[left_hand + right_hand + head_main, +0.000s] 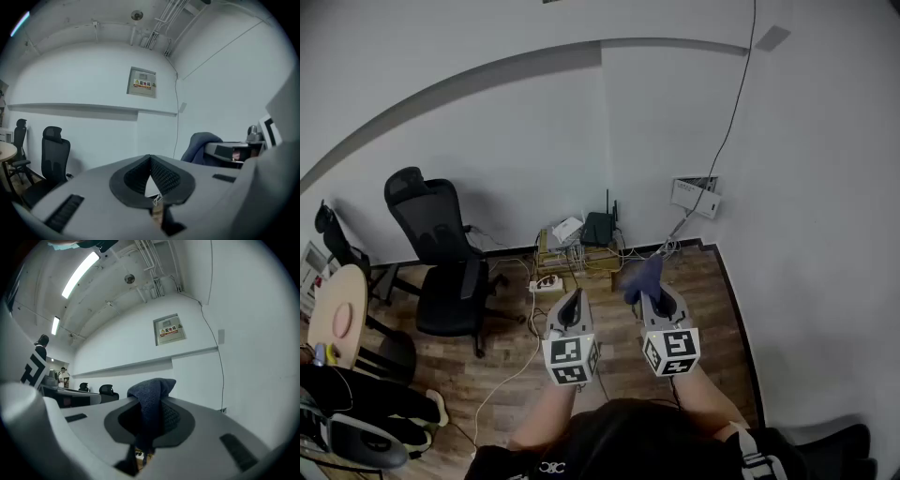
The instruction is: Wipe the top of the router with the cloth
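Right gripper [656, 296] is clamped on the cloth [645, 278], short of the router [598, 228]. Left gripper [572, 302] is held closed, empty. A power strip [547, 282] is laid near the router.

The wood floor [717, 300] is bare at the frame's right, an open way to the router [598, 228]. Cables [577, 255] and a power strip [547, 283] crowd its left. A black chair [441, 267] blocks my way at left.

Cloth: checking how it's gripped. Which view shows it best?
Right gripper view: the cloth is close up, pinched in the right tool. Head view shows it small, from above; left gripper view, a side glimpse.
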A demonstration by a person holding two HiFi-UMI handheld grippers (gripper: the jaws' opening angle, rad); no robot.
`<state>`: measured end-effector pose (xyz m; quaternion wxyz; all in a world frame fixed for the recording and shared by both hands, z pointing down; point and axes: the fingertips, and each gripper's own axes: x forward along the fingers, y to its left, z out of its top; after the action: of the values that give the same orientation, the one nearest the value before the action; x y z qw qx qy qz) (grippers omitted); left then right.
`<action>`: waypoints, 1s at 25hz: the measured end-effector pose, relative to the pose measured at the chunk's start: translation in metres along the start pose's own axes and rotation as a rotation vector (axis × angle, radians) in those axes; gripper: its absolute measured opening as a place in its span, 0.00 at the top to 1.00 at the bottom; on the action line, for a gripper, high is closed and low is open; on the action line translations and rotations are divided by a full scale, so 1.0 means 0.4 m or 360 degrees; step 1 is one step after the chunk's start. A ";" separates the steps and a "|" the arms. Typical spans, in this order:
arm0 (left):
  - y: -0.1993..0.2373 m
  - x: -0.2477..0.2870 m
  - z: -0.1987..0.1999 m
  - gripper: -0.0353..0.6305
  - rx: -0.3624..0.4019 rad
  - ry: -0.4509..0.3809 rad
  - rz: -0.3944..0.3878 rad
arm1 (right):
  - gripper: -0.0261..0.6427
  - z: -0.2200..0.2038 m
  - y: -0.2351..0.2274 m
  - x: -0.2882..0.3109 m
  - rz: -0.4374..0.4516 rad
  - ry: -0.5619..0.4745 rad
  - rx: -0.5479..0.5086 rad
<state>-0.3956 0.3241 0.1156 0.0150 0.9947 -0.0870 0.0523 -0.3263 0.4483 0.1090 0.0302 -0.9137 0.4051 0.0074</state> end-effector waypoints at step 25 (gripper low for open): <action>-0.103 0.079 0.002 0.94 -0.0009 0.0006 0.0058 | 0.93 -0.017 -0.110 0.011 0.0115 0.0005 0.0079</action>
<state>-0.3575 0.3592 0.1171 0.0171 0.9928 -0.1053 0.0541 -0.2910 0.4741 0.1179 0.0521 -0.8974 0.4380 -0.0030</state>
